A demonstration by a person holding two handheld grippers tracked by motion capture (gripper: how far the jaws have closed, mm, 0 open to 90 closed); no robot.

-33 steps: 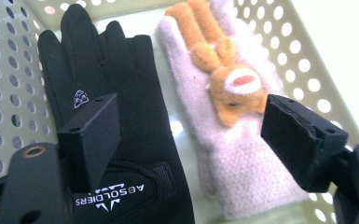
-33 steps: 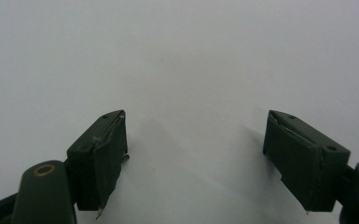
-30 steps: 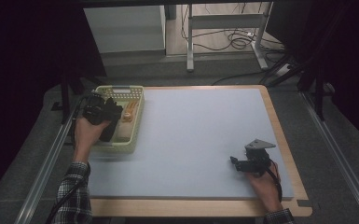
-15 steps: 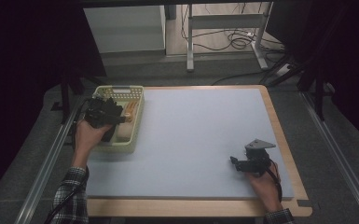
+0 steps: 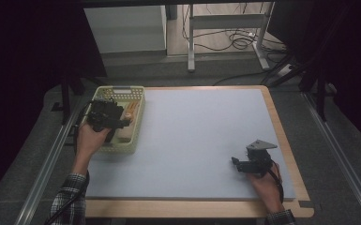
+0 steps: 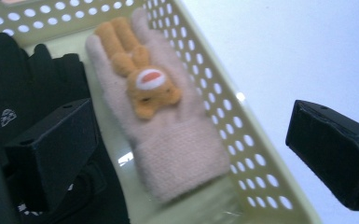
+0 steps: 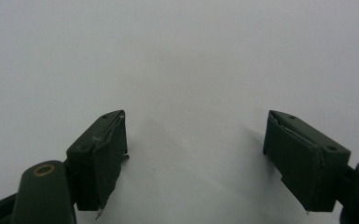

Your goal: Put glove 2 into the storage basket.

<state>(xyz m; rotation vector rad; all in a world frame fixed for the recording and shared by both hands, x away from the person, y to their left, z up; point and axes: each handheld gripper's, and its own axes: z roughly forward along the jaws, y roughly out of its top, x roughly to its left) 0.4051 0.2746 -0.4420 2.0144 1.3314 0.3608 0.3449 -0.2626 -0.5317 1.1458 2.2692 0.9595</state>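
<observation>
A pale yellow perforated basket (image 5: 119, 89) stands at the mat's far left. In it lie a pink knitted glove (image 6: 177, 154) with an orange bear face (image 6: 144, 88) and a black glove (image 6: 37, 79). My left gripper (image 5: 104, 117) hovers over the basket. Its jaws have just been opening and stand wide apart (image 6: 191, 135); the pink glove lies below and between them, and the pads do not touch it. My right gripper (image 5: 236, 163) rests low at the mat's near right, open (image 7: 193, 140), with nothing between its jaws.
A light blue-grey mat (image 5: 197, 131) covers a table with a wooden border (image 5: 290, 154). The basket wall (image 6: 224, 116) runs between the left gripper's jaws. Metal rails flank the table, and desk legs and cables stand beyond its far edge.
The left gripper has shifted a little over the basket. The right gripper has kept still.
</observation>
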